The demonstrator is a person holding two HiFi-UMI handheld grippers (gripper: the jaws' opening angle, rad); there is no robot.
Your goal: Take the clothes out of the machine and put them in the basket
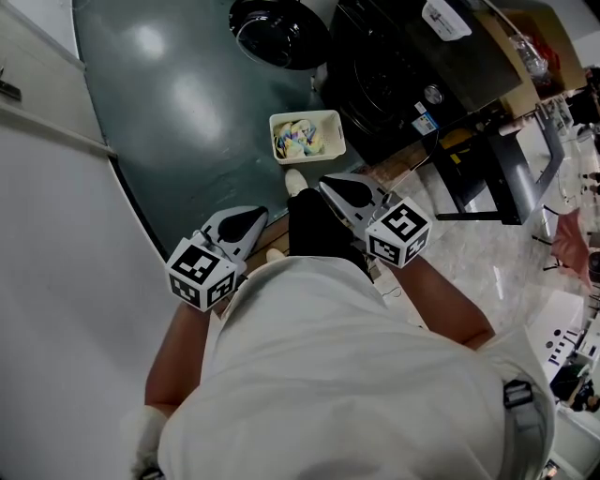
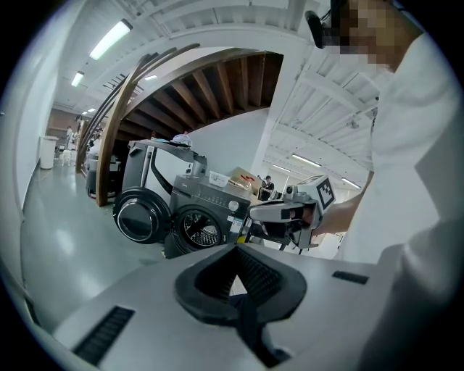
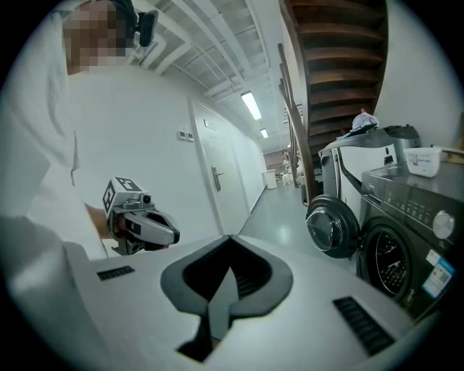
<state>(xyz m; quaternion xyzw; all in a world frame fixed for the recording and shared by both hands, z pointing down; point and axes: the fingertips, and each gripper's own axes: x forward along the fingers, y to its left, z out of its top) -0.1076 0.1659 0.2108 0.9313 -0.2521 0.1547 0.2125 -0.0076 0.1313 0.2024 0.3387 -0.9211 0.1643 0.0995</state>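
A white basket stands on the floor in front of the dark washing machine and holds pale, colourful clothes. The machine's round door hangs open; the left gripper view shows the machine and the door, the right gripper view the machine. I hold both grippers close to my body, well back from the basket. My left gripper is shut and empty. My right gripper is shut and empty too.
A white wall with a door runs along my left. A black metal table frame stands right of the machine. A cardboard box and a white container sit on top of the machine.
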